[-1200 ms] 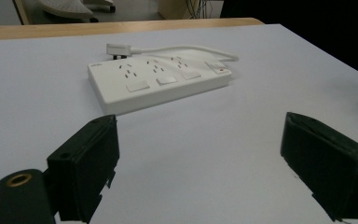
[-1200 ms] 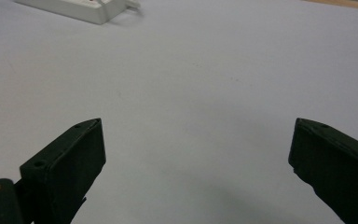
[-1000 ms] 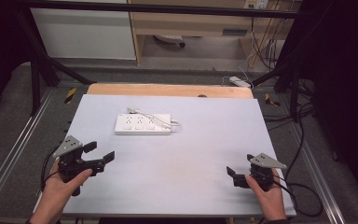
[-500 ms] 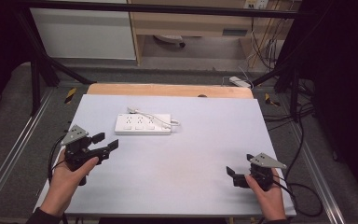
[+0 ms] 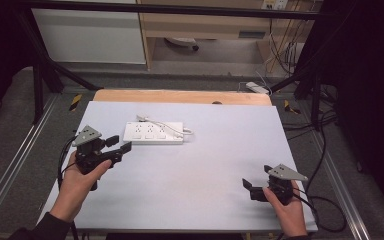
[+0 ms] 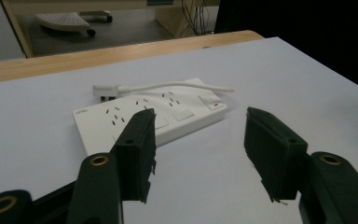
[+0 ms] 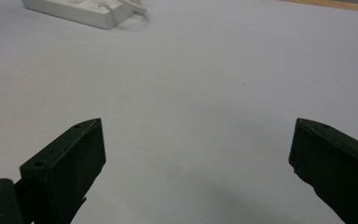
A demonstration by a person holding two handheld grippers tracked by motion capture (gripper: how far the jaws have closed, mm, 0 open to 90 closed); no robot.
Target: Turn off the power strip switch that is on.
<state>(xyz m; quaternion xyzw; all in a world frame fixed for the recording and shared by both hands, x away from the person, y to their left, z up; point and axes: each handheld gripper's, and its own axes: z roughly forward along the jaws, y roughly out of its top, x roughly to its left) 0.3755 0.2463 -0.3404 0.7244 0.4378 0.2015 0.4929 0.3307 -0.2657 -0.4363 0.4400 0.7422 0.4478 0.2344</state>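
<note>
Black jaws of my right gripper (image 7: 196, 172) stand wide apart at the near edge of the table, with nothing between them but bare grey-white tabletop (image 7: 205, 84). From above I see that gripper (image 5: 254, 187) at the near right corner, held in my right hand (image 5: 286, 210), its grey plate on top and its cable trailing off the table's right side.

Farther up on the left side, my left hand (image 5: 77, 182) holds the left gripper (image 5: 119, 145) above the table surface, pointing toward the middle. Its jaws are apart too, and empty. In the left gripper view (image 6: 198, 140) they frame the white power strip (image 6: 149, 119), which lies flat just beyond them, not touching them.

From above, the power strip (image 5: 153, 133) sits left of centre in the far half of the table, just beside the left gripper's tips. Its short white cord (image 6: 177, 86) curls along its far side, and the plug (image 6: 106, 91) rests on the table beside its far corner. A switch with a small red mark sits at one end of the strip.

Beyond the grey sheet, a strip of bare wood (image 5: 180, 96) runs along the table's far edge
</note>
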